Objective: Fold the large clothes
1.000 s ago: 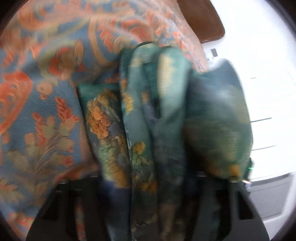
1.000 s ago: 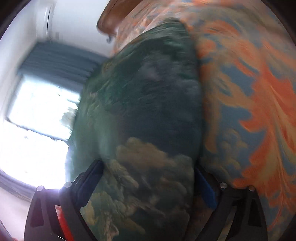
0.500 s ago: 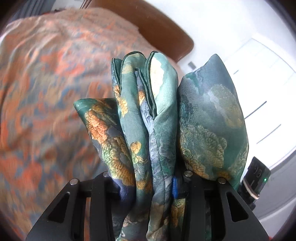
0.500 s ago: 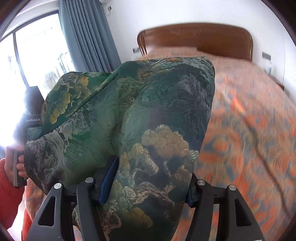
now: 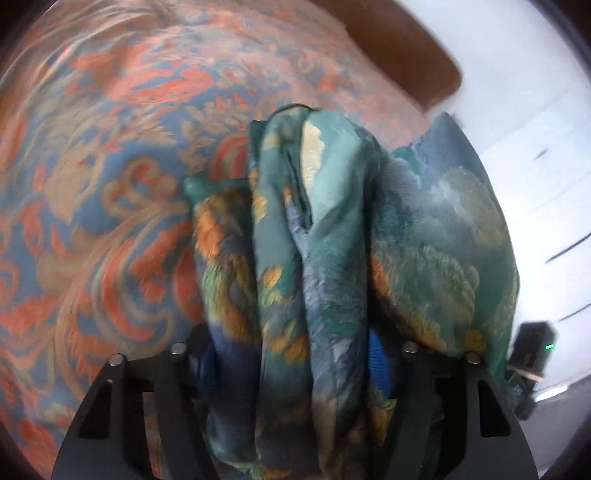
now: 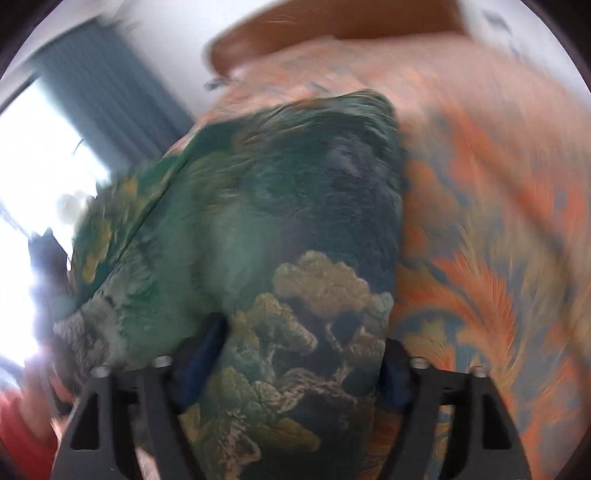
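A green silk garment (image 5: pixel 332 229) with a gold and blue landscape print is bunched in thick folds and hangs between both grippers above the bed. In the left wrist view my left gripper (image 5: pixel 291 354) has several folds packed between its blue pads (image 5: pixel 376 362); its jaws are opening and the cloth still fills the gap. In the right wrist view my right gripper (image 6: pixel 301 354) has a broad wad of the same garment (image 6: pixel 277 206) between its fingers; these jaws are opening too, with cloth touching both pads. Both views are blurred.
An orange and blue paisley bedspread (image 5: pixel 110 166) lies under the garment and also shows as bedspread (image 6: pixel 480 240). A brown wooden headboard (image 6: pixel 332 33) stands at the far end. Blue curtains (image 6: pixel 110 92) and a bright window (image 6: pixel 37 147) are left. A red sleeve (image 6: pixel 22 435) shows at bottom left.
Both views have swung down toward the bedspread again after tipping up at the headboard and wall. The jaws of both grippers stand a little wider than half a second ago, cloth still between them.
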{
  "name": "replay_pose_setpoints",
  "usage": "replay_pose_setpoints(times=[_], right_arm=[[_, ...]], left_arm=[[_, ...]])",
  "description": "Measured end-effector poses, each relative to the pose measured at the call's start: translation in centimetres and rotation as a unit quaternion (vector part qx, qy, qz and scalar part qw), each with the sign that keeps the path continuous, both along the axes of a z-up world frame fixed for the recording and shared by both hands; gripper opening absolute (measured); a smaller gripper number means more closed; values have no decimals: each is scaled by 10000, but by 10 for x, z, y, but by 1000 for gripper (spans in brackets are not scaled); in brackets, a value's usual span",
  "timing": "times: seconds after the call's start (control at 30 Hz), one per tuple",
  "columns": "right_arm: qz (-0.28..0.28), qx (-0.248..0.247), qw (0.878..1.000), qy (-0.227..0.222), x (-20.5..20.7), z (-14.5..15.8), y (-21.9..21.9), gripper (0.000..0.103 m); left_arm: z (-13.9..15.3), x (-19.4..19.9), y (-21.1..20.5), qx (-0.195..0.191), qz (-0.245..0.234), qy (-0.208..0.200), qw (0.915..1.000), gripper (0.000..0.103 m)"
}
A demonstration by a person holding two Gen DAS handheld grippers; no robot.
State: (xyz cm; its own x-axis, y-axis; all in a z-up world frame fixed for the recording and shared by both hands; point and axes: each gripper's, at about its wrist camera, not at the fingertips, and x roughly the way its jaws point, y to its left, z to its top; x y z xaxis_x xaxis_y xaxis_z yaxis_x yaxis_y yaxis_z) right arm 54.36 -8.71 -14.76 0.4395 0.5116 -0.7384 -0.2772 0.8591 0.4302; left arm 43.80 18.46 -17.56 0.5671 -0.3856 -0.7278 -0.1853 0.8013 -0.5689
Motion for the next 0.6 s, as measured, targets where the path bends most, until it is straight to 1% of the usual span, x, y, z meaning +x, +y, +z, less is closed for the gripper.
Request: replay_pose_setpoints(times=[0.03, 0.07, 0.1, 0.13, 0.17, 0.2, 0.23, 0.27, 0.3, 0.33, 0.37, 0.4, 0.43, 0.47, 0.5, 0.57, 0.6], right_arm=[[-119, 258, 9996, -46, -3, 0, -10, 98], [-192, 521, 9984, -127, -8, 4, -21, 98], [-214, 637, 9976, -180, -12, 9, -27, 98], [-245, 629, 9973, -289, -21, 18, -35, 98], [-274, 499, 9972, -488, -33, 29, -41, 98], [-276, 360, 9966, -689, -44, 39, -44, 98], [-269, 54, 9944, -1020, -63, 54, -46, 98], [-284, -180, 9921, -1207, -69, 60, -51, 98], [-325, -577, 9864, -1501, -92, 73, -49, 98], [-381, -975, 9779, -1808, -112, 83, -46, 98], [-446, -1329, 9679, -2085, -134, 88, -46, 98], [-508, -1637, 9568, -2349, -154, 97, -43, 98], [-576, -1846, 9476, -2545, -171, 104, -44, 98], [-649, -1947, 9419, -2659, -188, 111, -43, 98], [-771, -1971, 9385, -2729, -210, 117, -43, 98], [-948, -1929, 9401, -2647, -225, 121, -47, 98], [-1070, -1919, 9423, -2527, -238, 121, -48, 98]], left_arm=[[8, -13, 3, 42, 0, -157, 9999, 71], [21, -28, 4, 287, -15, -354, 9990, 75], [33, -42, 2, 595, -39, -534, 9968, 77], [51, -62, -4, 1123, -59, -788, 9905, 85], [69, -84, -12, 1715, -22, -1057, 9795, 94], [82, -103, -20, 2182, 66, -1263, 9677, 98], [92, -121, -28, 2576, 176, -1459, 9550, 102], [102, -141, -36, 2925, 309, -1676, 9410, 102], [112, -163, -45, 3180, 446, -1873, 9283, 102], [119, -181, -52, 3297, 535, -1999, 9211, 102], [123, -189, -56, 3347, 594, -2045, 9179, 103], [126, -206, -65, 3378, 649, -2046, 9164, 103], [129, -218, -71, 3386, 695, -1989, 9170, 103], [130, -231, -77, 3398, 773, -1910, 9177, 103], [132, -231, -81, 3391, 844, -1865, 9182, 103], [136, -256, -94, 3386, 910, -1864, 9178, 103], [139, -264, -101, 3402, 922, -1869, 9170, 103]])
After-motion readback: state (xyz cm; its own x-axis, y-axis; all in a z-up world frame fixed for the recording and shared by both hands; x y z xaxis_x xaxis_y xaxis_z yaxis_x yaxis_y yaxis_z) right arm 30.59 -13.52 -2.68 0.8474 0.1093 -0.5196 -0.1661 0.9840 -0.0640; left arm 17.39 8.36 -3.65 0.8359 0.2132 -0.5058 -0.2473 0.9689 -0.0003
